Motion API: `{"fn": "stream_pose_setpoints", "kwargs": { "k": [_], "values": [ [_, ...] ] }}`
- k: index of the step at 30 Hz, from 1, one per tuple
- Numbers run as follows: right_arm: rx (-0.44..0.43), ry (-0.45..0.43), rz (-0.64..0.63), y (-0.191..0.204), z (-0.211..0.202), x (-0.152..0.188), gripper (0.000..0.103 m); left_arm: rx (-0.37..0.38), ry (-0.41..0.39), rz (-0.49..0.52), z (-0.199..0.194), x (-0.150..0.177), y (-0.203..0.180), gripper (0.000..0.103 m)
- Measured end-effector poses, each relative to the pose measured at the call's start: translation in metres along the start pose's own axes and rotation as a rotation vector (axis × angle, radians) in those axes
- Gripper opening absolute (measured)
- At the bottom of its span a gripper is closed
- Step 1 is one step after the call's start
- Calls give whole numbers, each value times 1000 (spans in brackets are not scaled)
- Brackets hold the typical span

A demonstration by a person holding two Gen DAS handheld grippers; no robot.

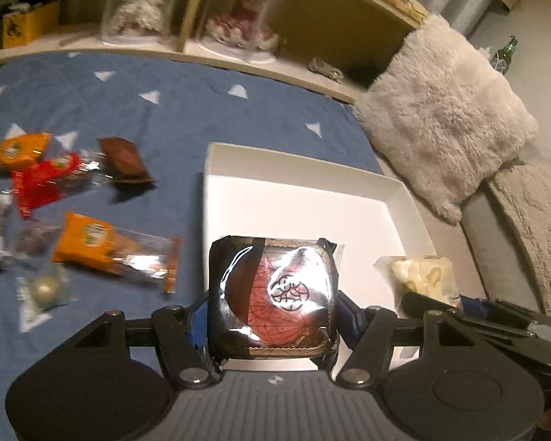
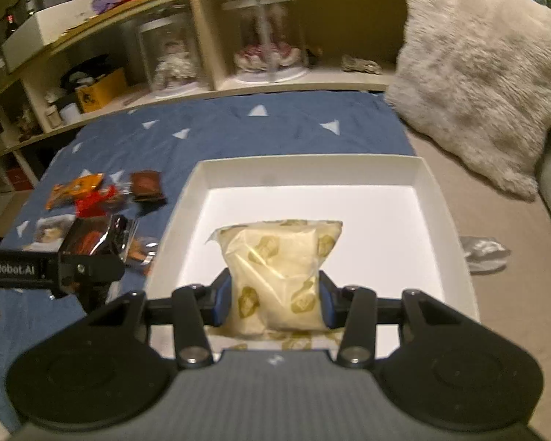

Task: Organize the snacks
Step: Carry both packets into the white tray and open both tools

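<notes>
My left gripper (image 1: 272, 316) is shut on a black and red snack pack (image 1: 272, 294), held over the near left edge of the white box (image 1: 297, 161). My right gripper (image 2: 273, 301) is shut on a pale cream snack pack (image 2: 275, 272) above the white box (image 2: 312, 163). That cream pack (image 1: 422, 275) also shows at the right in the left wrist view. In the right wrist view the left gripper (image 2: 92, 253) carries its shiny pack (image 2: 95, 237) just left of the box. Several loose snacks lie on the blue bedspread: an orange pack (image 1: 103, 246), a red pack (image 1: 44, 183), a brown pack (image 1: 125, 161).
A fluffy cream pillow (image 1: 444, 117) leans at the right of the box, also seen as the pillow (image 2: 488, 73). A wooden shelf (image 2: 275, 81) with glass-domed dolls runs along the far side of the bed. A grey crumpled wrapper (image 2: 485, 253) lies right of the box.
</notes>
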State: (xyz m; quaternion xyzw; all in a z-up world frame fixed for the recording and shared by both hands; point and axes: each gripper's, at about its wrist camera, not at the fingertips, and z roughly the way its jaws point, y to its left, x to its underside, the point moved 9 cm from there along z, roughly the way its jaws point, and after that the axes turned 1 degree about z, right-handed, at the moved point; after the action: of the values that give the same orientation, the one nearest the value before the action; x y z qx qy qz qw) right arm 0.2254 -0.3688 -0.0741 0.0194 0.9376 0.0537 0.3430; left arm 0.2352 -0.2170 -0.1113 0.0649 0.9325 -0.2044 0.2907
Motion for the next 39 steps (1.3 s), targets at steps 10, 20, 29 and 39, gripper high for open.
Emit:
{"fn": "stream_pose_setpoints", "kwargs": {
  "k": [10,20,29,39],
  "values": [
    [25,70,70,-44,33,2,52,64,106,-114,63,10,-12,67],
    [25,81,110,-61,62,-3,58,51,94,-92,86,1,-10,89],
    [62,123,110,-69,62,10,75,5,90,4,70,4,-7,92],
    [68,102,128,-72,33,21,91,-25,98,63,48,16,-5,101]
  ]
}}
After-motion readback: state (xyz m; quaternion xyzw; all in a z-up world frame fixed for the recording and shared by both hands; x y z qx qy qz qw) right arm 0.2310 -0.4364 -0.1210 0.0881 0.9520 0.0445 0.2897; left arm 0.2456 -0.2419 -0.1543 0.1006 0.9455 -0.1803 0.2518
